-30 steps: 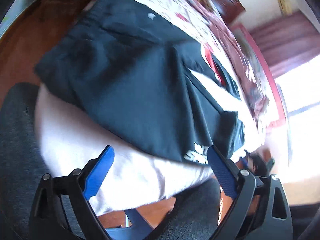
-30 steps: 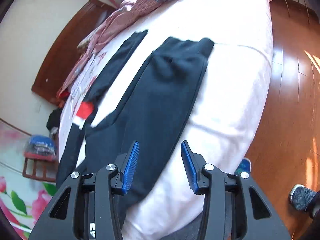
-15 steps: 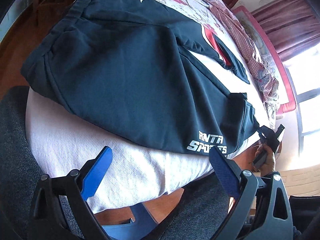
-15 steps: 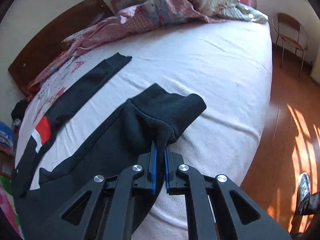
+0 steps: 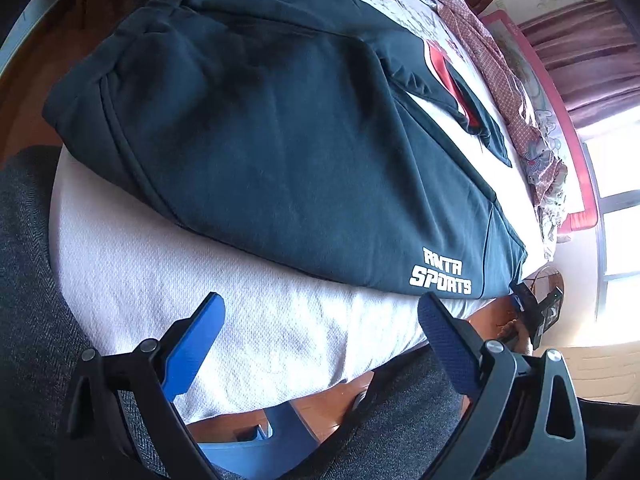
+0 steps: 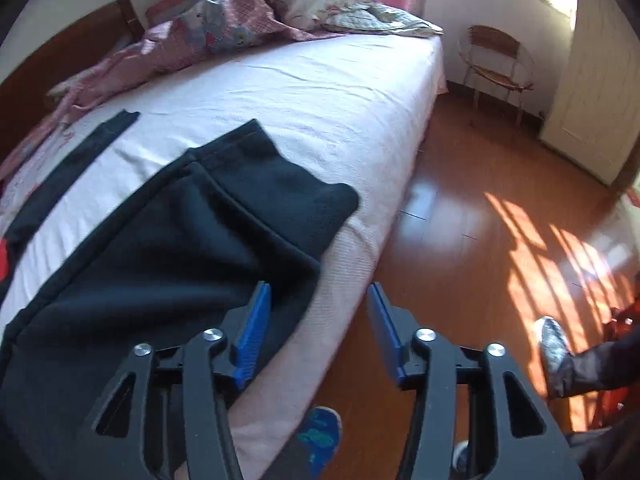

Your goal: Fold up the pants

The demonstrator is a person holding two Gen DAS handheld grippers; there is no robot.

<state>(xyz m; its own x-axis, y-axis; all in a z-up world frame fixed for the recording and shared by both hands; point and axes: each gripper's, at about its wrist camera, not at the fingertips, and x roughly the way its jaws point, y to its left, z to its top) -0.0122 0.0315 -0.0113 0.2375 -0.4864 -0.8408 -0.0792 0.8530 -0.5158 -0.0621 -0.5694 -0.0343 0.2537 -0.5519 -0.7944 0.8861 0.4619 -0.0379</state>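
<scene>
The pants (image 5: pixel 288 132) lie spread on the white mattress (image 5: pixel 256 320) ahead of both tools, dark fabric flat with the waistband end toward the far left of the left wrist view and the printed lettering (image 5: pixel 440 272) on the leg nearest the left gripper (image 5: pixel 320 352). That gripper hovers just short of the garment over bare sheet, jaws standing wide with nothing between them; its position appears to be a waiting one, placed to take the near edge of the leg once the other end is settled. The right gripper (image 6: pixel 318 334) sits at the mattress edge with the cuff (image 6: pixel 296 196) of the near leg lying ahead and to its left; its jaws are opening and no cloth is between them, the left pad merely overlapping the dark fabric in the view. The cuff rests near the side of the bed, slightly rumpled, and the second leg (image 6: pixel 76 160) lies apart, further left, toward the pink bedding (image 6: pixel 224 28). Judgement: the legs are not yet laid one on the other, so folding is at an early stage. Risk noted: the cuff is close to the bed edge and could slide toward the wooden floor (image 6: pixel 500 220)
</scene>
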